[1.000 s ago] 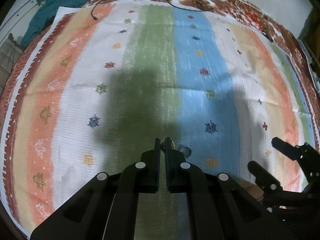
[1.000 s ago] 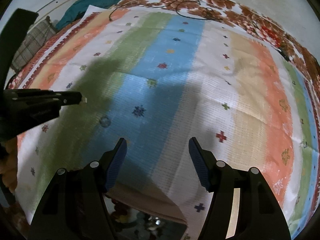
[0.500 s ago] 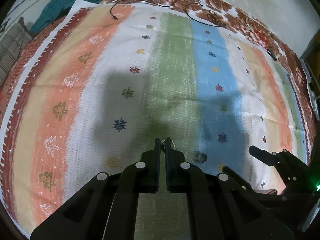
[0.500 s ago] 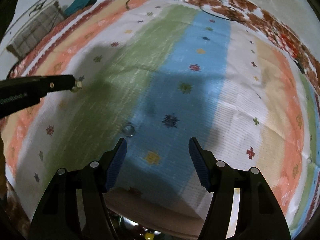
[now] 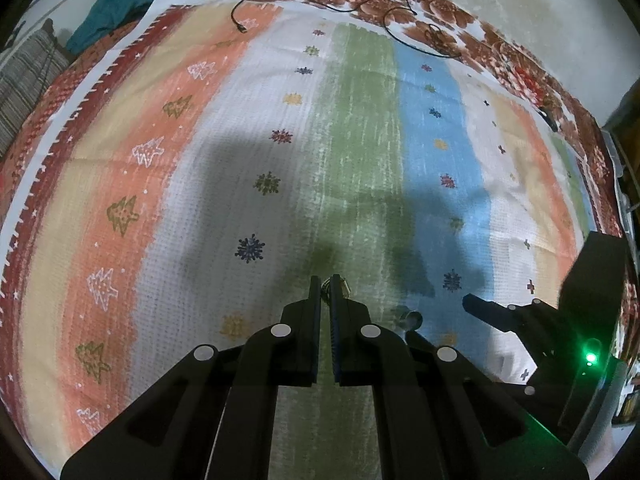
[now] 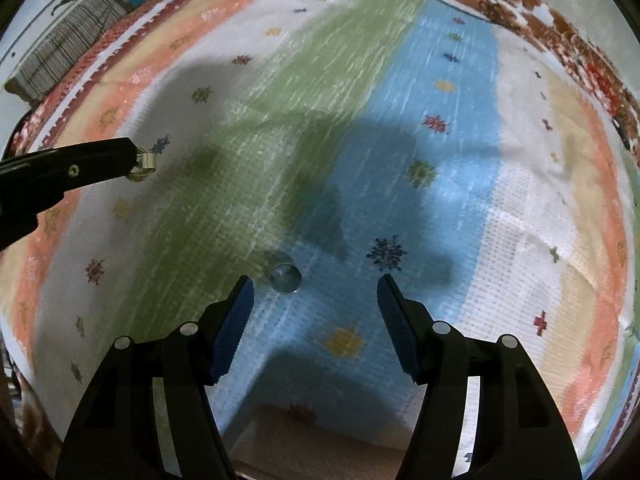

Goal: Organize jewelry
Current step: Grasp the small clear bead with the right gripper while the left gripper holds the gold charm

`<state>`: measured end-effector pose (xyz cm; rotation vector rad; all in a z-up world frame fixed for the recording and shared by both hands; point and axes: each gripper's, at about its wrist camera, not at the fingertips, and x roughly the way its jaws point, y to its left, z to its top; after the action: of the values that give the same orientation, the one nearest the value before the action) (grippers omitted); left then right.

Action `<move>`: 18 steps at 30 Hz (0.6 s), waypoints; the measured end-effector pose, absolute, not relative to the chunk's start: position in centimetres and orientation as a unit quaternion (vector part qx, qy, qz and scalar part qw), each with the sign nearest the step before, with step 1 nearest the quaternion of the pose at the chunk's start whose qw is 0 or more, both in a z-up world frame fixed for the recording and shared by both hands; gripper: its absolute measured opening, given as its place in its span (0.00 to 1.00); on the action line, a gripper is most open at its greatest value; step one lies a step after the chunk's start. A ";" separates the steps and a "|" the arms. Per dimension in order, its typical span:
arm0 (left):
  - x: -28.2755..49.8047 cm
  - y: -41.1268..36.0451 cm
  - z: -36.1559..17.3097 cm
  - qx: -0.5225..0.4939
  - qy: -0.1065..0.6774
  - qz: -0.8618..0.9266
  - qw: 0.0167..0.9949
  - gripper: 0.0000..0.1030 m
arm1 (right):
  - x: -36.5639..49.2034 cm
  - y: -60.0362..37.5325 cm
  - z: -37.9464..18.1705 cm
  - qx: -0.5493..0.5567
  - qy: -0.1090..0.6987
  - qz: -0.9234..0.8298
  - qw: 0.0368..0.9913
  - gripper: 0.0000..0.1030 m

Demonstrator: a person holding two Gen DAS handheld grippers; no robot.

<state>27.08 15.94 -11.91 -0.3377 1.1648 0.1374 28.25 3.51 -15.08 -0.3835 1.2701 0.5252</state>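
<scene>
Ring (image 5: pixel 337 285) pinched by left hand-held gripper (image 5: pixel 325 294), raised

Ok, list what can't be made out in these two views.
- Ring, left wrist view: mostly hidden between the left hand-held gripper fingers.
- Bead, left view: small, in shadow; its kind is unclear.
- Box, right wrist view: cut off by the bottom edge, contents unseen.

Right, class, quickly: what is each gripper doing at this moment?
Left gripper: shut on a ring, held off the cloth.
Right gripper: open, holding nothing; a second ring lies on the cloth just ahead of it.
</scene>
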 end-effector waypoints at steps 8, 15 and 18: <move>27.1 16.1 -11.9 -0.161 0.545 0.062 0.820 0.04 | 28.7 5.0 -16.4 -0.183 0.600 0.244 0.740 0.44; 27.1 16.3 -11.9 -0.159 0.546 0.060 0.820 0.04 | 28.7 5.4 -16.5 -0.174 0.604 0.250 0.737 0.19; 27.1 16.3 -11.8 -0.159 0.546 0.060 0.821 0.04 | 28.5 5.3 -16.5 -0.171 0.600 0.250 0.740 0.19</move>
<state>27.10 16.30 -11.85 -0.3381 1.1614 0.1280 28.53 5.32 -16.46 -0.3757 1.3173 0.5484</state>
